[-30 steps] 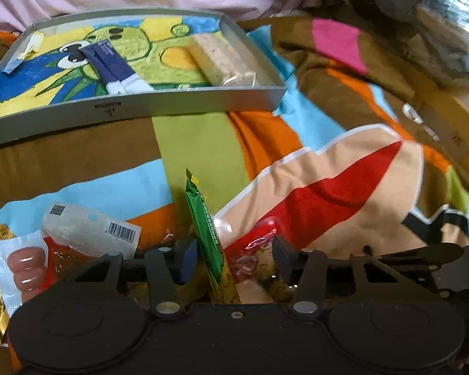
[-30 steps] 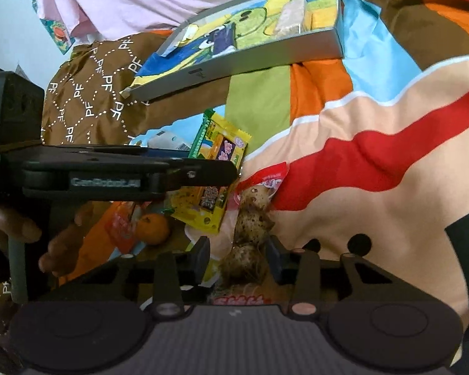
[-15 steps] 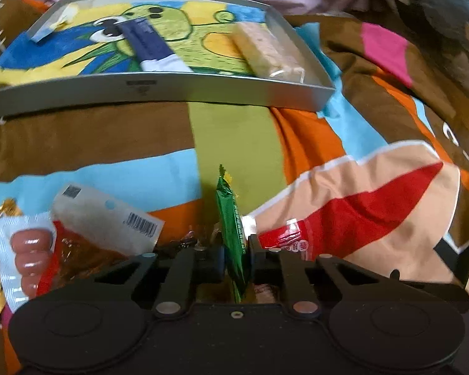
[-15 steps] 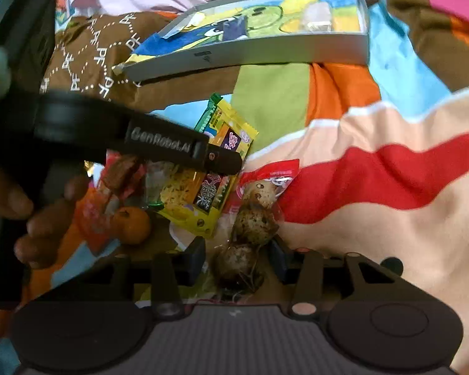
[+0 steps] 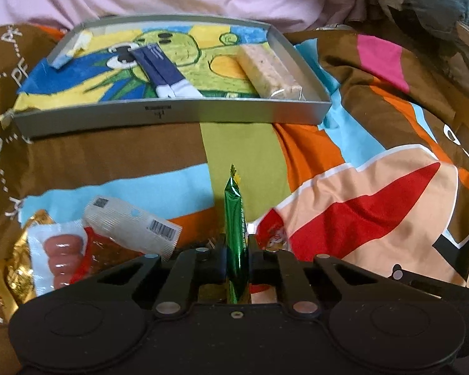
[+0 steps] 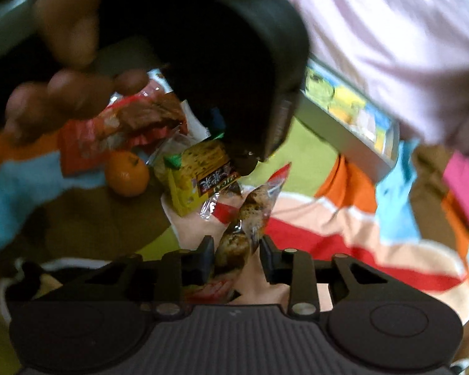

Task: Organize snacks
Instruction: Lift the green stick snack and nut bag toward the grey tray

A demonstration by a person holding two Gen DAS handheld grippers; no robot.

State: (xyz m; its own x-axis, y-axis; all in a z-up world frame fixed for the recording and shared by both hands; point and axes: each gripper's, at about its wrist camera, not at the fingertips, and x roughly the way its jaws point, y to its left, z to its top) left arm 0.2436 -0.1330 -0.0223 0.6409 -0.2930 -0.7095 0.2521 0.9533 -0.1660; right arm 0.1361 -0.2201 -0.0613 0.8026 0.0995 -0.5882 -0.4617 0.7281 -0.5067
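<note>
A patterned bedspread is spreading across the whole scene, and on its far side a grey tray with a cartoon-printed floor is already holding a dark blue packet and a pale cereal bar. Nearer, a loose pile of snacks is lying on the cloth: a sausage pack, a white barcoded pouch, a gold wrapper and, in the right wrist view, an orange just beside the yellow-green packet. The left gripper is clamping that packet edge-on, its jaws having just closed fully onto the thin foil so that it is standing upright between them, well short of the tray. The right gripper is closing around a clear bag of speckled eggs; the jaws have just been narrowing, the bag is lying between them, and the left pad looks to be touching while the right one is showing a small gap. The likeliest trouble is the lumpy egg bag squirting out or tipping as it is lifted, since the pads are bearing on round contents in slick film. The thin packet, pinched near one end, may also swing and catch the tray's near wall.
</note>
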